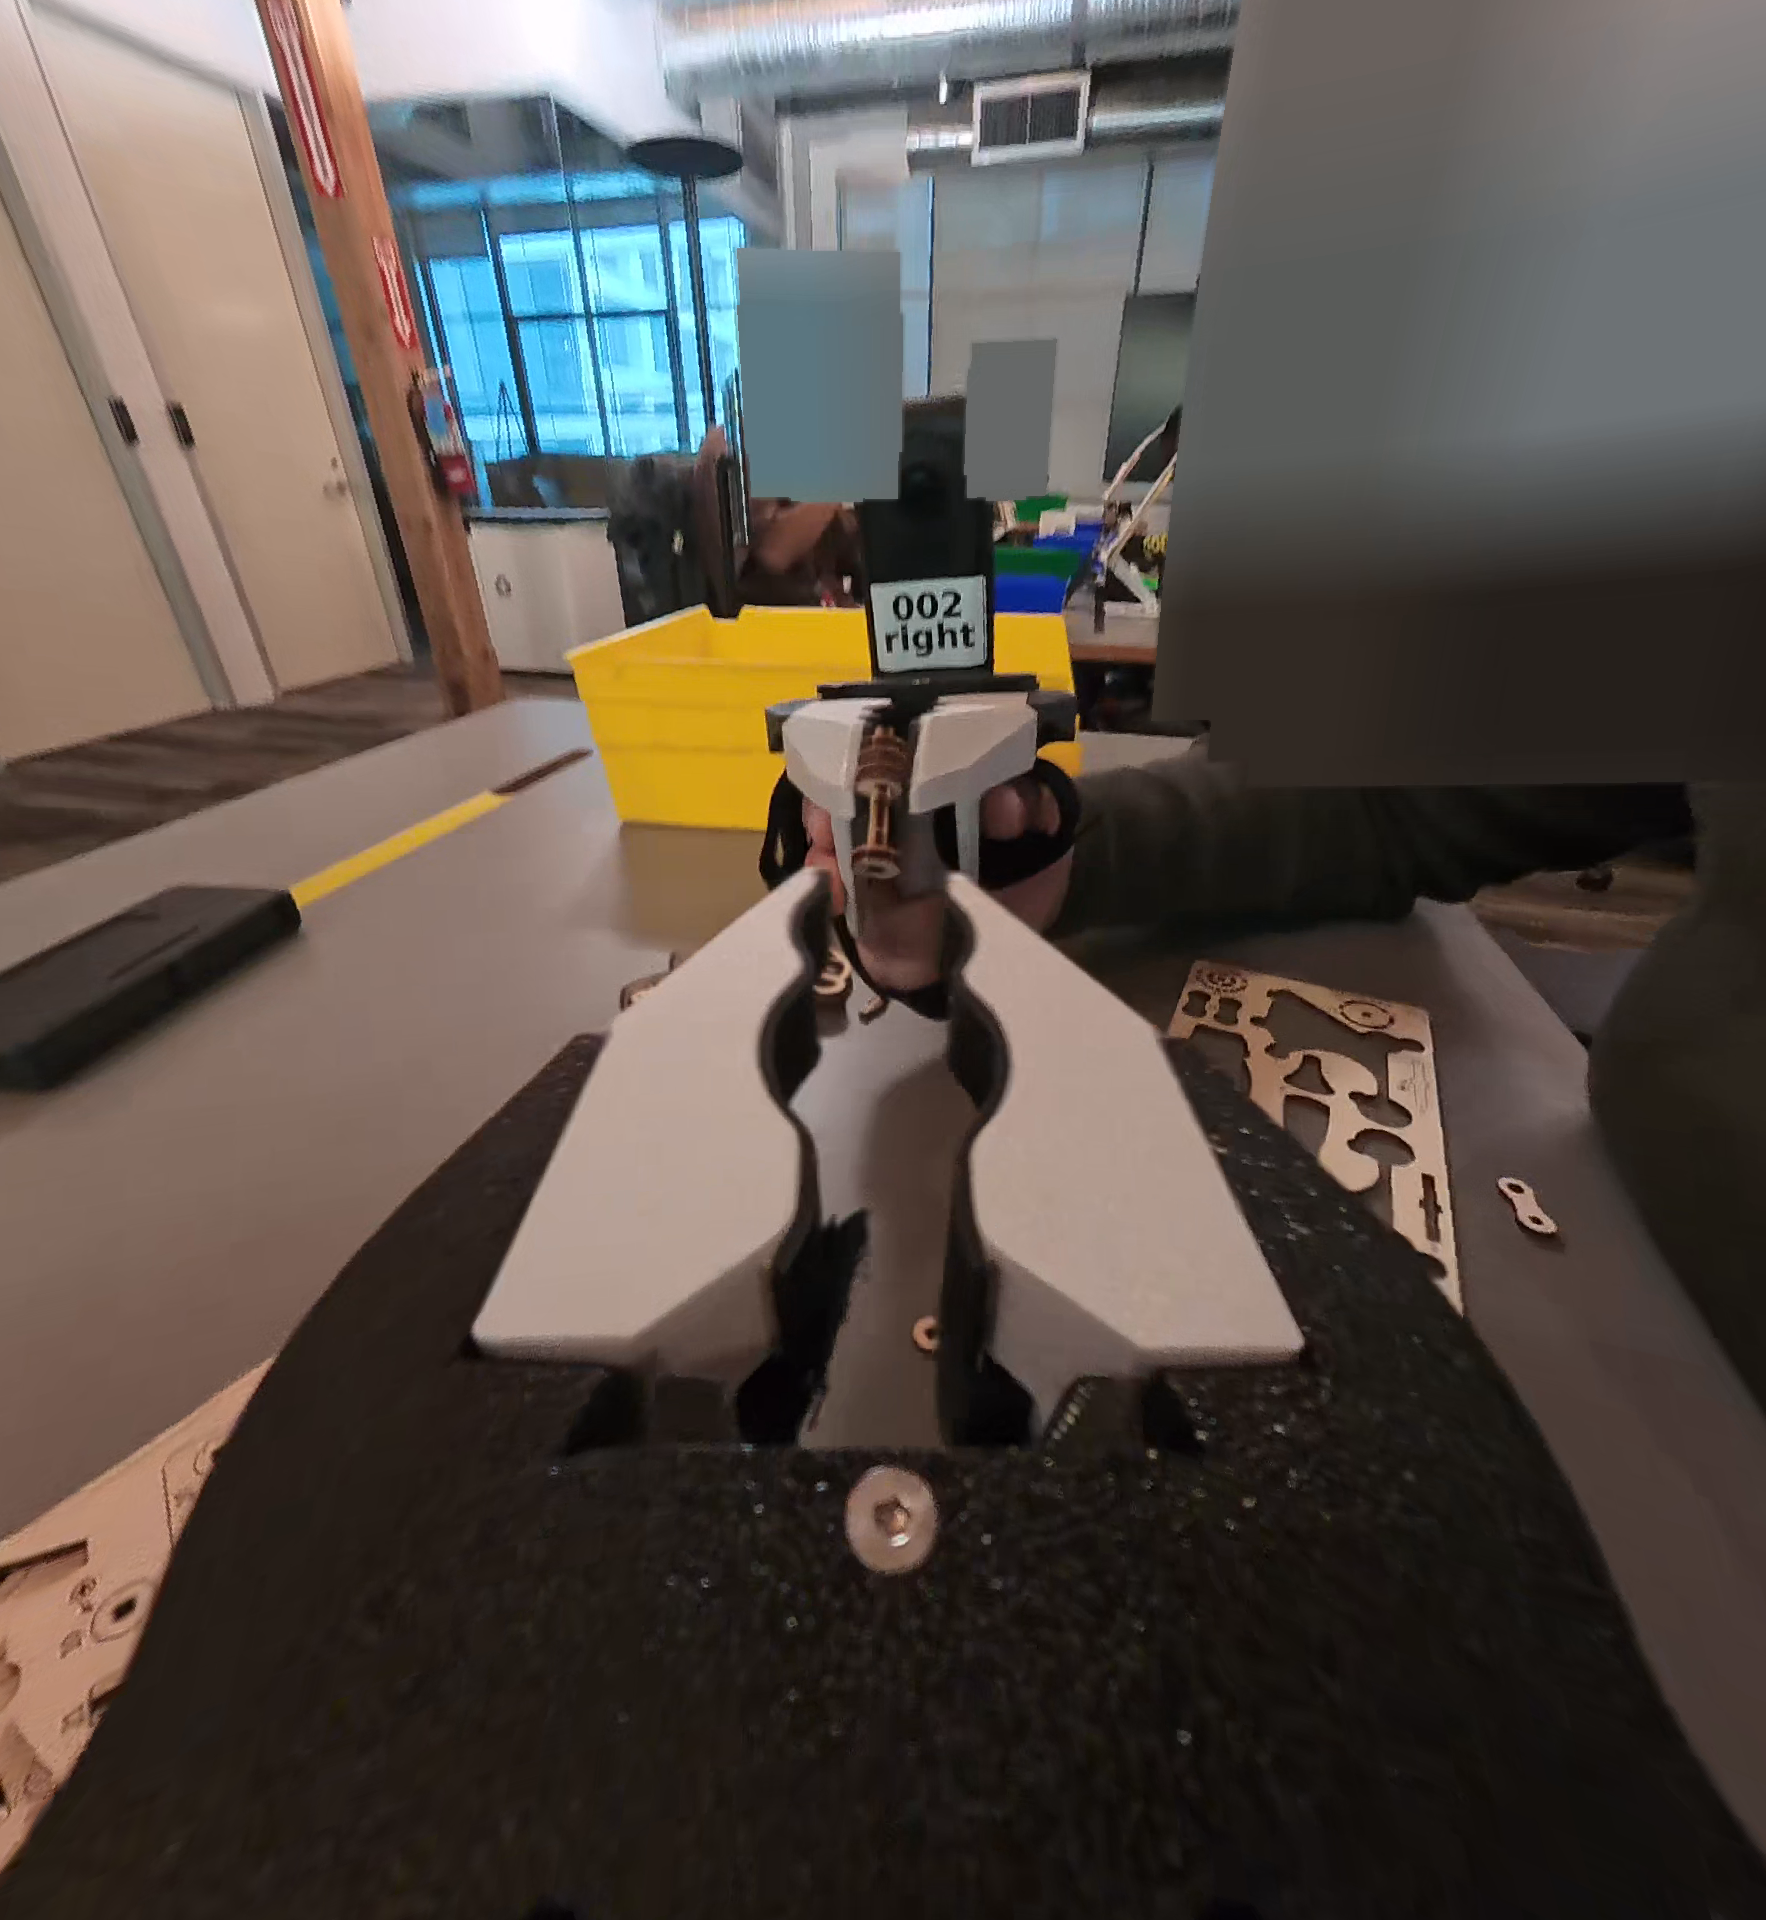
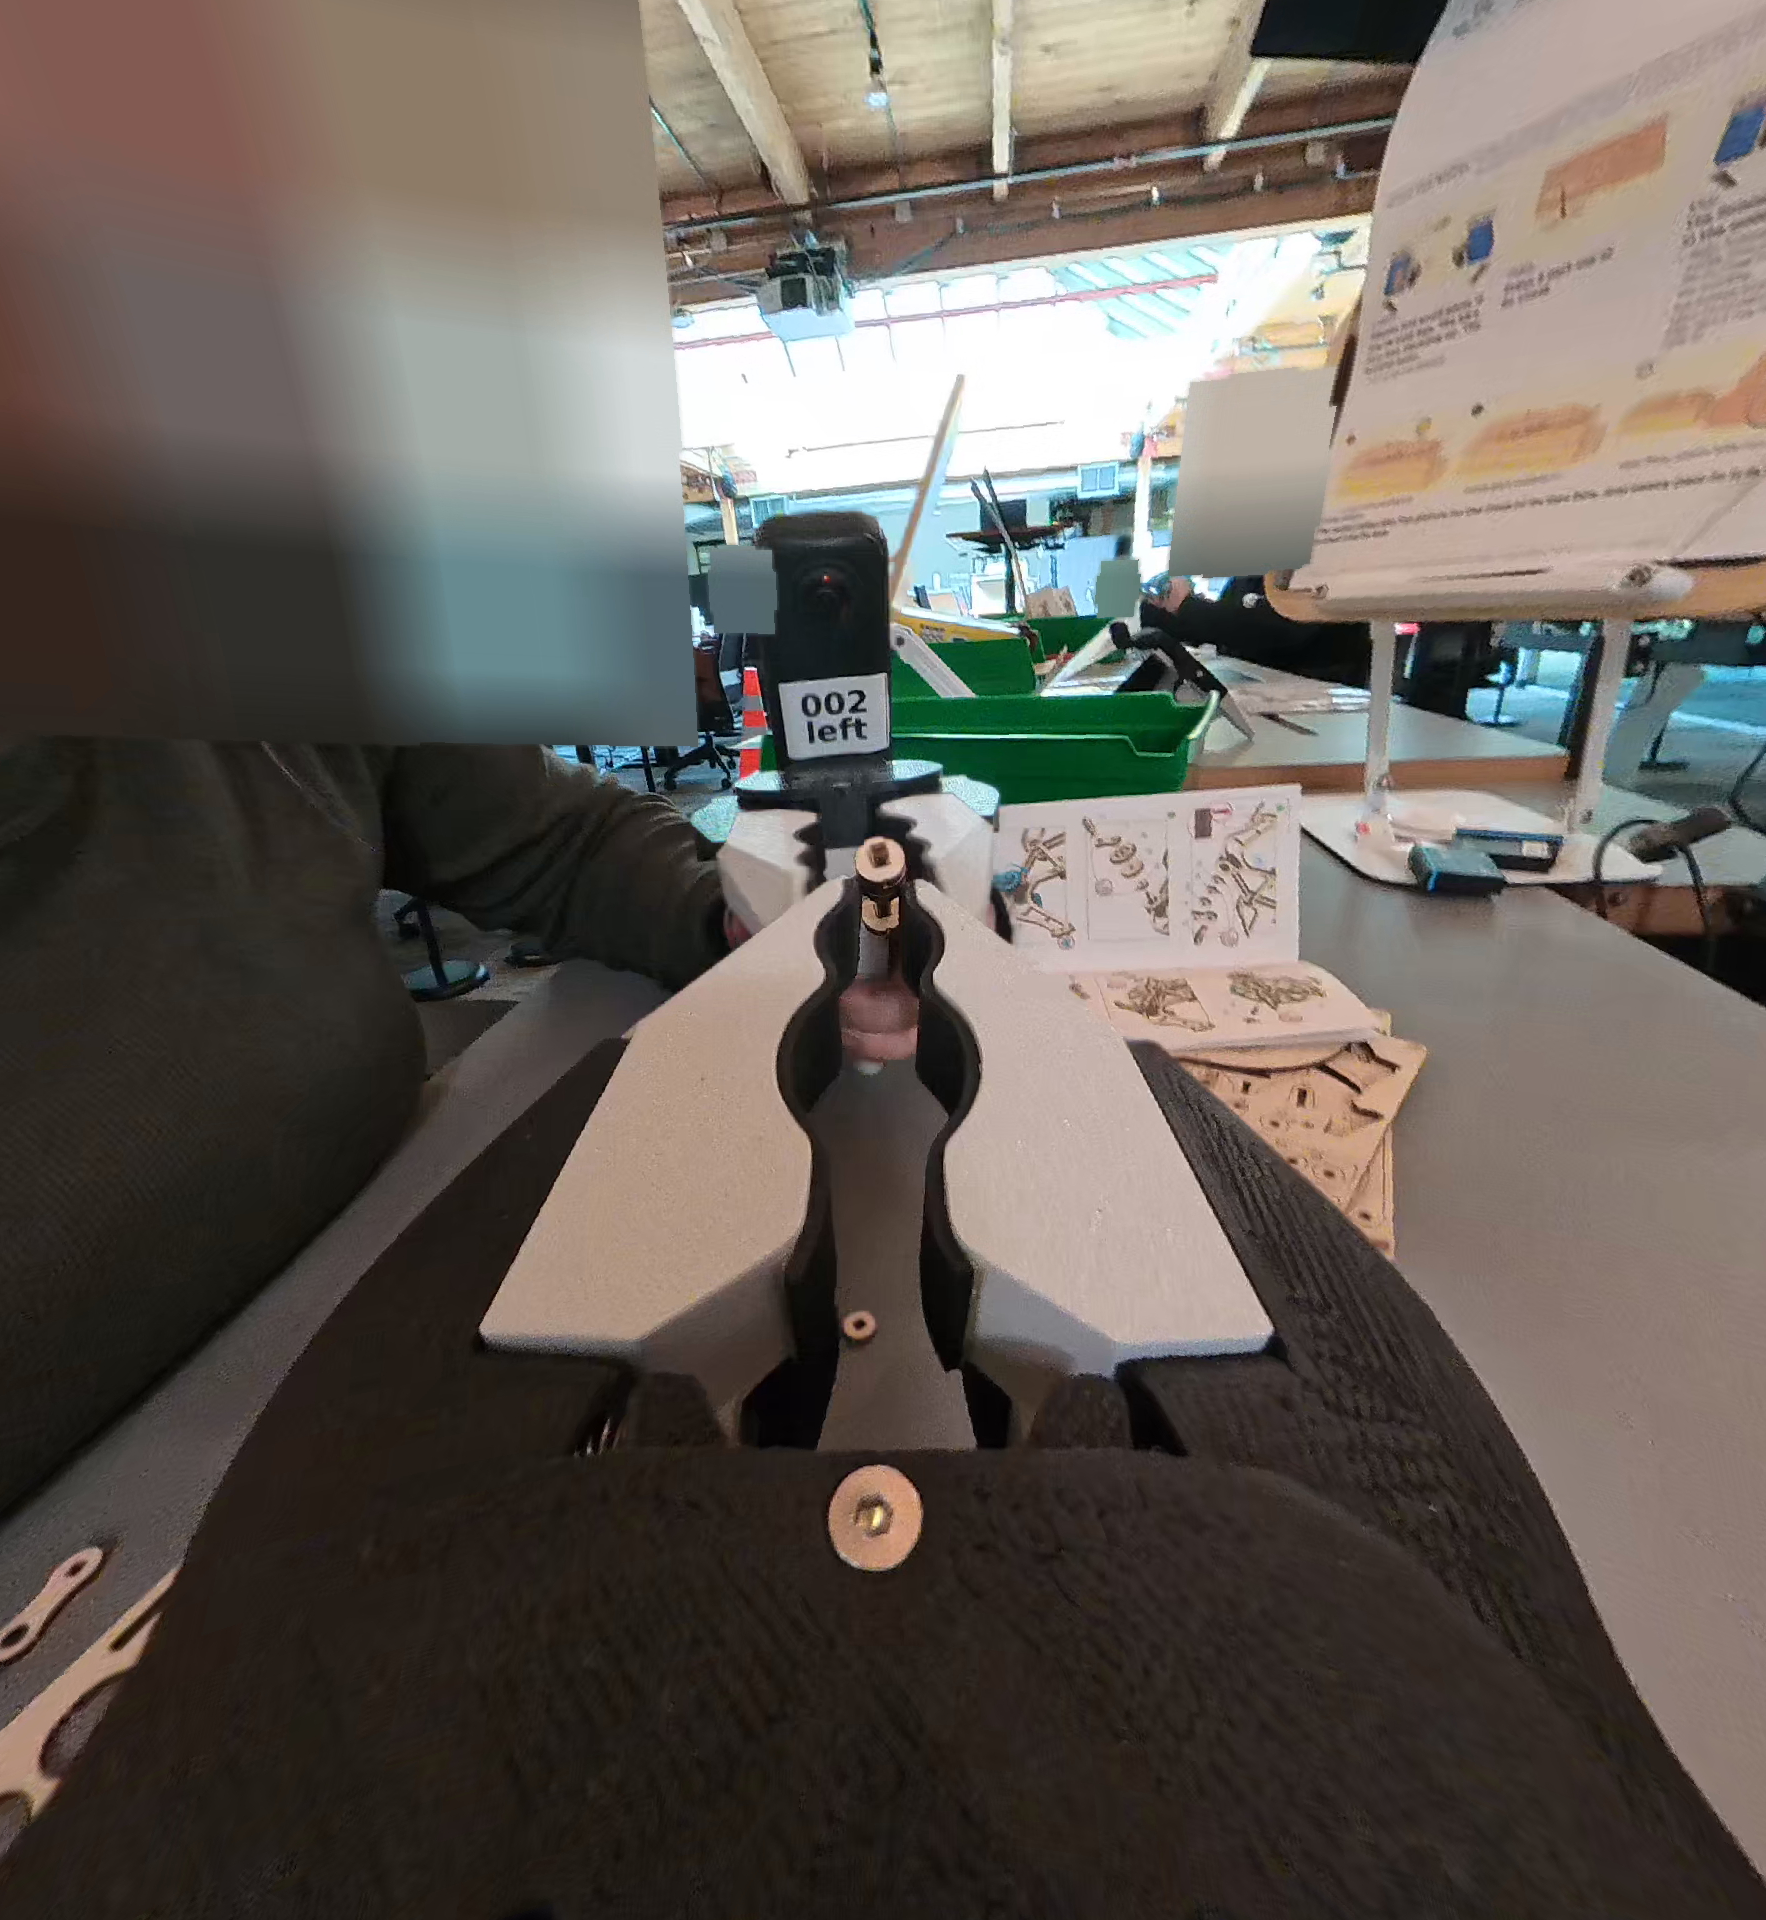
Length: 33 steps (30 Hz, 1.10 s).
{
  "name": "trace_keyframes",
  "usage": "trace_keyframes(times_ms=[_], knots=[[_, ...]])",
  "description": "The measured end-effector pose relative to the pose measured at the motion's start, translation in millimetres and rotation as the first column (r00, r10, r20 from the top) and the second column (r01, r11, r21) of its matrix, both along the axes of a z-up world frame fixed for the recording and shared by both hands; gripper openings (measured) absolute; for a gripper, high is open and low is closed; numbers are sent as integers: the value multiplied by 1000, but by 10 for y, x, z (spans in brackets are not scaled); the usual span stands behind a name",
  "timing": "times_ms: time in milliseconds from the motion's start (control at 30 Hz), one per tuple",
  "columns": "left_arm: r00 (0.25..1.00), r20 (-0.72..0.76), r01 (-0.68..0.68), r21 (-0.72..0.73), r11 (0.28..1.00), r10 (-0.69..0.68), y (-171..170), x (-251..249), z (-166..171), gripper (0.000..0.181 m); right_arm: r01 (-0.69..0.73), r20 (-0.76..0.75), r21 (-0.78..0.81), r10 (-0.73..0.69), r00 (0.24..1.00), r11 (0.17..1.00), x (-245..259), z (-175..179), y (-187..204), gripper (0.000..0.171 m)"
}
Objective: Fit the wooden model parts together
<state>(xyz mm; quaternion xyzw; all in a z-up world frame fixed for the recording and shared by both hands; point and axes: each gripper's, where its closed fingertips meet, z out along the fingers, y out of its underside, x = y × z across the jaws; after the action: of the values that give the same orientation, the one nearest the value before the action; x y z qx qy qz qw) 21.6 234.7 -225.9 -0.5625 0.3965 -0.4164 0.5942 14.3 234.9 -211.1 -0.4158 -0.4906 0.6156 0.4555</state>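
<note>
Two claws face tip to tip | right claw (image 1: pixel 894 831) clamps wooden axle (image 1: pixel 876 805) | left claw (image 1: pixel 884 904) apart, empty

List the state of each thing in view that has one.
Left hand-held gripper: open, empty.
Right hand-held gripper: shut on wooden axle assembly.
Wooden link piece: loose, flat on table.
Punched wooden sheet: flat, parts removed.
Instruction booklet: open.

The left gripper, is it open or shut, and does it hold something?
Open and empty. The left gripper shows a clear gap between its fingers, with only the grey table behind. The wooden axle piece is in the right gripper.
</note>
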Motion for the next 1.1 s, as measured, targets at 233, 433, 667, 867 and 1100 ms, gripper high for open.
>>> trace_keyframes(times_ms=[233,433,667,867,1100], knots=[[999,52,12,73,997,-16,-90,8,97,21,-19,-28,-6,19,999,1000,-3,39,-51,5],[998,61,8,74,997,-13,-83,9,87,6,-37,-31,-2,37,999,999,-15,39,-92,5],[992,-114,-50,62,997,57,68,-86,-121,7,15,86,87,-22,996,996,-24,-138,-25,24],[870,-489,-28,84,996,66,137,-157,-696,7,29,386,449,-223,895,893,43,-660,97,23],[794,-605,3,102,995,60,104,-138,-938,7,-65,539,627,-372,755,777,47,-1064,142,7]])
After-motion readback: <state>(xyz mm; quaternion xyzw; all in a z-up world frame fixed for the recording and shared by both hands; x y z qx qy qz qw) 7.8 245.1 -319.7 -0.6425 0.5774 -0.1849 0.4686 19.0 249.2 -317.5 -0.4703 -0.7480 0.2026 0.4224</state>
